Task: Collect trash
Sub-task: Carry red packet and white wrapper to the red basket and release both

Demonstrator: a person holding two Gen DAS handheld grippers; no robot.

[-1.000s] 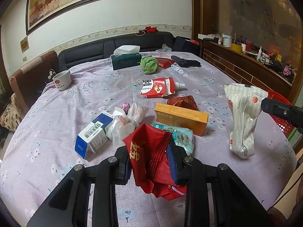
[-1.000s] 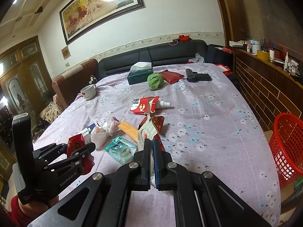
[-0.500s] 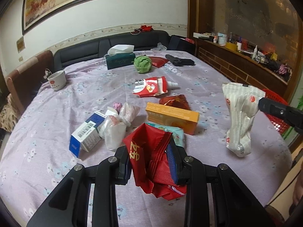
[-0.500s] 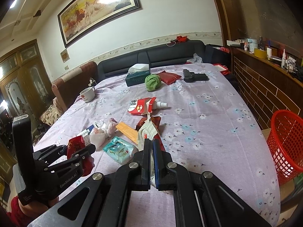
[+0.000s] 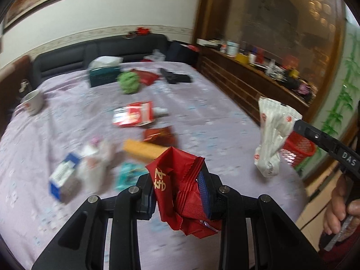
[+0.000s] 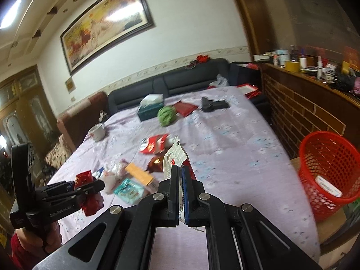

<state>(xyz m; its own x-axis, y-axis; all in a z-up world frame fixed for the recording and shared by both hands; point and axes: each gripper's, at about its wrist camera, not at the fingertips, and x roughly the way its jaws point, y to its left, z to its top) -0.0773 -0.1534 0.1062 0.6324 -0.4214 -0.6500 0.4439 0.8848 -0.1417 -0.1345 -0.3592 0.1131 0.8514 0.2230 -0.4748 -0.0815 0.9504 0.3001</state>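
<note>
Black left hand-held gripper [image 5: 180, 186] showing silver screws, blue pads; white lettering on right hand-held gripper [image 6: 180, 173]; red sleeve [image 6: 19, 247] showing lower left.

In my left jaws I hold a crumpled red foil wrapper with gold lettering [image 5: 180, 189], hanging above the table edge. My right jaws pinch a creased white plastic packet with small red marks [image 5: 273, 135], which dangles clear of the cloth. A red plastic mesh basket [image 6: 330, 173] stands on the floor beside the table, a white item inside.
</note>
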